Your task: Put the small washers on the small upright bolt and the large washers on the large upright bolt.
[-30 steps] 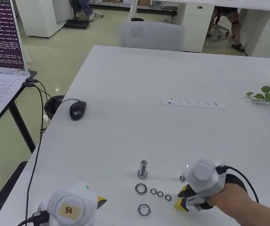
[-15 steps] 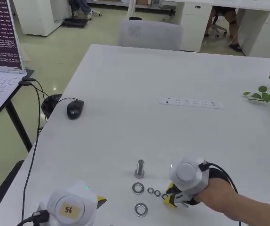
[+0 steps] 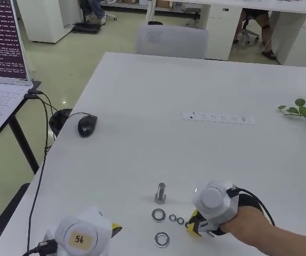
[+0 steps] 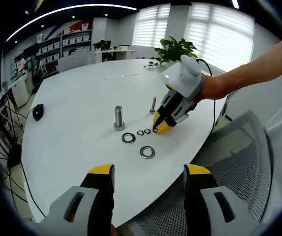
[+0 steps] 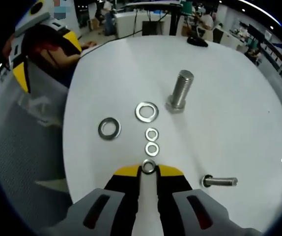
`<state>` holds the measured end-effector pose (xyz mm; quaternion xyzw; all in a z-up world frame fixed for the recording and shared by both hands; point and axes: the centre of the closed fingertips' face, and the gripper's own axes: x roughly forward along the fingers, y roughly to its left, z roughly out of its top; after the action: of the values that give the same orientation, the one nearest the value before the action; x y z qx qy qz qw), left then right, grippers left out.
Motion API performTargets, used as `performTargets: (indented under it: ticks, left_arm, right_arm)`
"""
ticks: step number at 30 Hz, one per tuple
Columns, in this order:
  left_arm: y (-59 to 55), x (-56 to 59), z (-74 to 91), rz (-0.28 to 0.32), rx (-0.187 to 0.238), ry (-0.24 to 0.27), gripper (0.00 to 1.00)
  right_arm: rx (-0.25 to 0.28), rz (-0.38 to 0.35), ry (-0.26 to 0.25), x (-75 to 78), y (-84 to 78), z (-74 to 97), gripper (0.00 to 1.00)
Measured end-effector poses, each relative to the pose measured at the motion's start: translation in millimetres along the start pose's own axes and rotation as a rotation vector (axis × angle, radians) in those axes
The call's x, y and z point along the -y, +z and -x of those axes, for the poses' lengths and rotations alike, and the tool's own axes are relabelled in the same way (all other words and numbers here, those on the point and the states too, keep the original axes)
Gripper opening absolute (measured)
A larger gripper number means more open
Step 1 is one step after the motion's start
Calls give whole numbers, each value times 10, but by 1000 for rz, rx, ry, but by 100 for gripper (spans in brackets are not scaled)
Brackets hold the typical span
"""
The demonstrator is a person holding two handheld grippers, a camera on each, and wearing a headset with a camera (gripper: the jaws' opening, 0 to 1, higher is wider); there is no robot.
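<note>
My right claw has slid left to the row of 3 small washers. Its jaws are pinched narrow on the nearest small washer, with the small bolt close by. 2 large washers lie by the large bolt. My left claw hangs wide open.

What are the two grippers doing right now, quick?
Left gripper: open, holding nothing.
Right gripper: closed on a small washer.
</note>
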<state>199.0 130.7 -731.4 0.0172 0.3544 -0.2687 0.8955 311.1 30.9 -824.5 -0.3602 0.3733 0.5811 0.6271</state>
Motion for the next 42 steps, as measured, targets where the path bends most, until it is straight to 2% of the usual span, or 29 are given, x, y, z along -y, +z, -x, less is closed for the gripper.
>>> performTargets:
  ticks: [9, 14, 25, 34, 42]
  left_arm:
    - [-5, 0, 5, 6, 2, 2, 56]
    - [20, 14, -17, -1, 3, -6, 56]
    - [59, 21, -45, -9, 4, -12, 56]
    - [45, 36, -57, -7, 2, -15, 56]
    - [50, 52, -65, -13, 1, -19, 56]
  right_arm:
    - [33, -79, 15, -44, -76, 63, 13]
    - [42, -94, 3, -23, -120, 138, 13]
    - [60, -110, -78, 254, -216, 480, 13]
    - [72, -102, -146, 539, -193, 785, 13]
    - [62, -63, -148, 713, -48, 816, 13]
